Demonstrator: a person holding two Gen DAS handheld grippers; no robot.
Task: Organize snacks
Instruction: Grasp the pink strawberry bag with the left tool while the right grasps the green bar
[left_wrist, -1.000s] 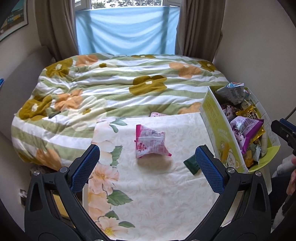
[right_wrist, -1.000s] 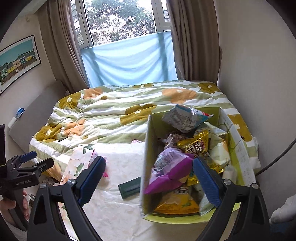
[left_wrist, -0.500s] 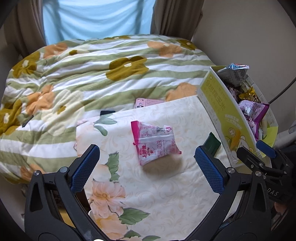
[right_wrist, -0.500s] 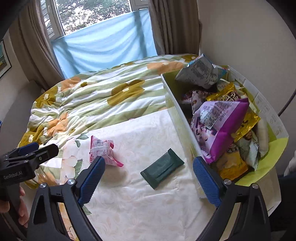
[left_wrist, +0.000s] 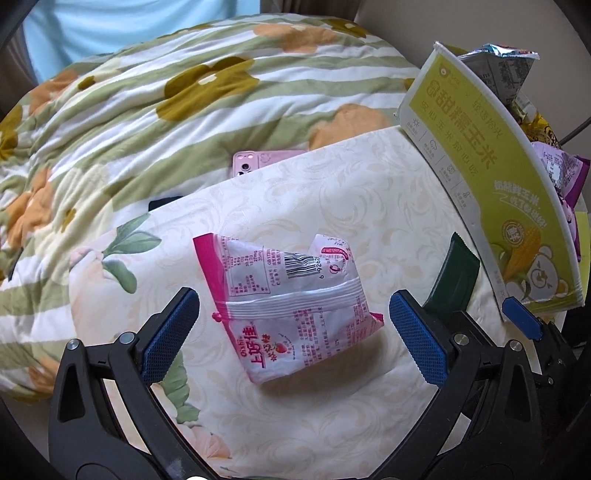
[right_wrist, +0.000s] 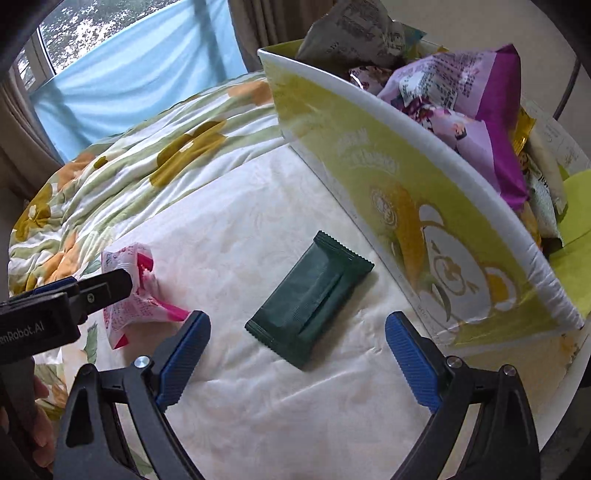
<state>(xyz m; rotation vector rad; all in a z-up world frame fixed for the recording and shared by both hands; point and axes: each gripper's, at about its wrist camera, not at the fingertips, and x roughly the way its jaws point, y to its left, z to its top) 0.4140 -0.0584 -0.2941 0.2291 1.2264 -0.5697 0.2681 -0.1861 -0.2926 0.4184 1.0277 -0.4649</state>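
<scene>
A pink and white snack packet (left_wrist: 291, 306) lies on the cream floral cloth (left_wrist: 332, 199), seen small at the left in the right wrist view as the pink packet (right_wrist: 129, 295). My left gripper (left_wrist: 291, 332) hovers just above it, open, its blue pads wide on either side and not touching. A dark green wrapped bar (right_wrist: 310, 299) lies beside the yellow-green box (right_wrist: 406, 192); its end, the green bar (left_wrist: 454, 277), shows in the left wrist view. My right gripper (right_wrist: 295, 350) stands open over the bar, pads apart from it.
The box (left_wrist: 491, 184) is packed with several snack bags, purple, gold and grey. A pink phone (left_wrist: 258, 162) and a dark object (left_wrist: 162, 203) lie at the cloth's far edge on the green striped flowered quilt (left_wrist: 147, 110). A wall stands close on the right.
Both grippers have dropped toward the cloth and tilted downward. The pink packet and the green bar now look much larger and sit between the open pads. Nothing has been gripped.
</scene>
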